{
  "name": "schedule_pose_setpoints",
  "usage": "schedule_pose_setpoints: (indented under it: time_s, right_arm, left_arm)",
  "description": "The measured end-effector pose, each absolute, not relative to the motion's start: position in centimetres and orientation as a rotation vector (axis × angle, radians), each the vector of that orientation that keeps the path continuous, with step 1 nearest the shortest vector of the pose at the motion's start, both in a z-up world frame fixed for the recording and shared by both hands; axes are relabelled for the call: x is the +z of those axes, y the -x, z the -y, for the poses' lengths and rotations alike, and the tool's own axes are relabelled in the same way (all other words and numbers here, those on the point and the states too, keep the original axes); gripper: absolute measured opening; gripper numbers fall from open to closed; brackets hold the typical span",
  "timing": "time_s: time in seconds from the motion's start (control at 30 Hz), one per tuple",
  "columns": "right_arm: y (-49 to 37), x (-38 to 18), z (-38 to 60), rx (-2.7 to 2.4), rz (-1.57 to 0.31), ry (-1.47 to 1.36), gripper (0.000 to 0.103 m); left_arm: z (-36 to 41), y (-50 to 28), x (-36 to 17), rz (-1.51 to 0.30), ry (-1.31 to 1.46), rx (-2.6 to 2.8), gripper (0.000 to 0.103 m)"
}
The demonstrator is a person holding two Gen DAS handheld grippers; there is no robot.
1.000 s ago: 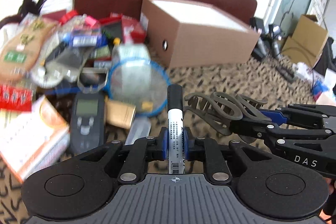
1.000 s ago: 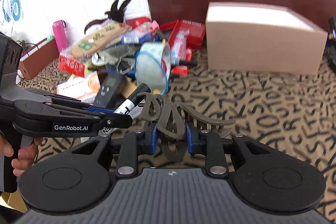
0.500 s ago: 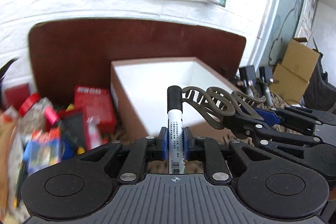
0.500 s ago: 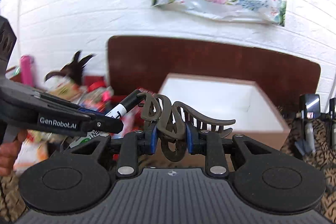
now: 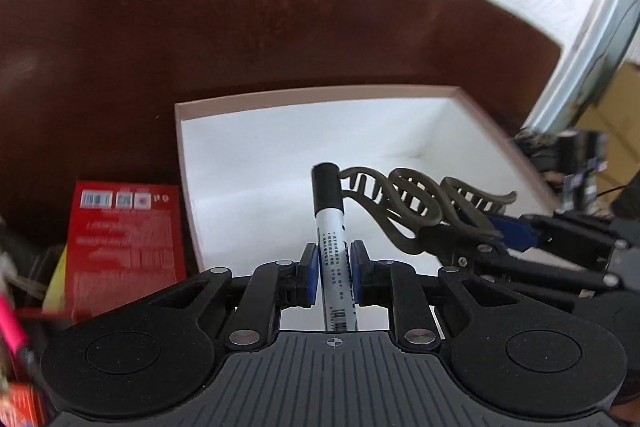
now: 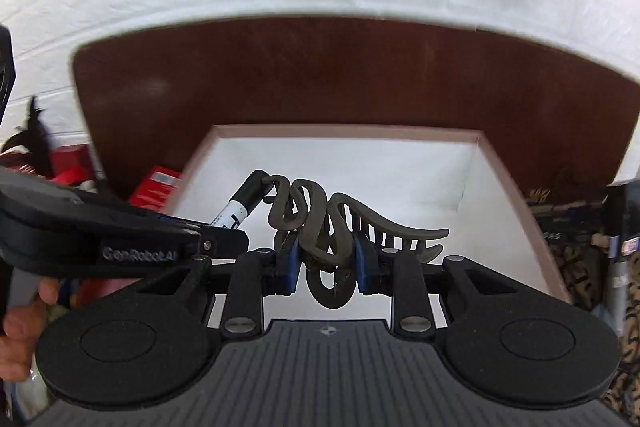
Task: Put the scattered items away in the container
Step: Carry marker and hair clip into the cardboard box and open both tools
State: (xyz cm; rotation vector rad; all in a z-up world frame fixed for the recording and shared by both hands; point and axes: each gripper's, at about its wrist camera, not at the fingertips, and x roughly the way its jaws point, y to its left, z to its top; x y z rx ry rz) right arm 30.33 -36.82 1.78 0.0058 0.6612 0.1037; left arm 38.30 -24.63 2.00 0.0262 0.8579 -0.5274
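Both claws have advanced until the open box (image 5: 460,95) fills each view, its white interior right below them. Left claw (image 5: 334,269) is clamped on a black-capped marker (image 5: 329,203) pointing forward over the box. Right claw (image 6: 326,265) pinches a grey hair clip (image 6: 320,215), just beside the marker. A red packet (image 5: 124,239) lies left of the box.
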Motion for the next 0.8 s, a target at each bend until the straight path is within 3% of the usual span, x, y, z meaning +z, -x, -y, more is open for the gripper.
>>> schedule_pose_setpoints:
  time_s: [0.17,0.2,0.37,0.43,0.47,0.5,0.6,0.67,0.8]
  right_arm:
    - [-34.7,-0.6,37.4,0.084,-0.763,-0.019,0.031]
    - [-35.3,-1.0,37.6,0.079,-0.774,-0.017,0.031]
    - [-37.0,-2.0,38.3,0.062,-0.832,-0.048,0.034]
    - [-36.8,-1.7,38.7,0.013,-0.809,-0.029,0.054]
    - [-36.6,-1.6,38.9,-0.022,-0.794,-0.010,0.071]
    - [-36.4,-1.4,39.1,-0.057,-0.778,0.007,0.080]
    - [-35.2,-1.1,40.2,-0.083,-0.767,-0.003,0.081]
    - [-34.3,-0.9,41.2,-0.081,-0.773,-0.053,0.081]
    - [-32.2,-0.2,42.7,-0.039,-0.769,-0.174,0.087]
  left_arm:
    - [25.8,-40.3,0.5,-0.866,-0.070,-0.502,0.015]
    - [26.0,-40.4,0.4,-0.865,-0.085,-0.502,0.030]
    - [25.9,-40.8,0.6,-0.873,-0.044,-0.500,0.040]
    - [25.5,-40.6,0.9,-0.865,-0.015,-0.520,0.046]
    - [25.4,-40.5,1.1,-0.863,-0.002,-0.542,0.056]
    - [25.4,-40.3,1.3,-0.860,0.009,-0.568,0.062]
    - [25.6,-39.2,2.2,-0.842,0.009,-0.603,0.080]
    - [25.7,-38.1,2.7,-0.826,-0.012,-0.549,0.103]
    - [24.7,-36.6,3.4,-0.784,0.020,-0.578,0.103]
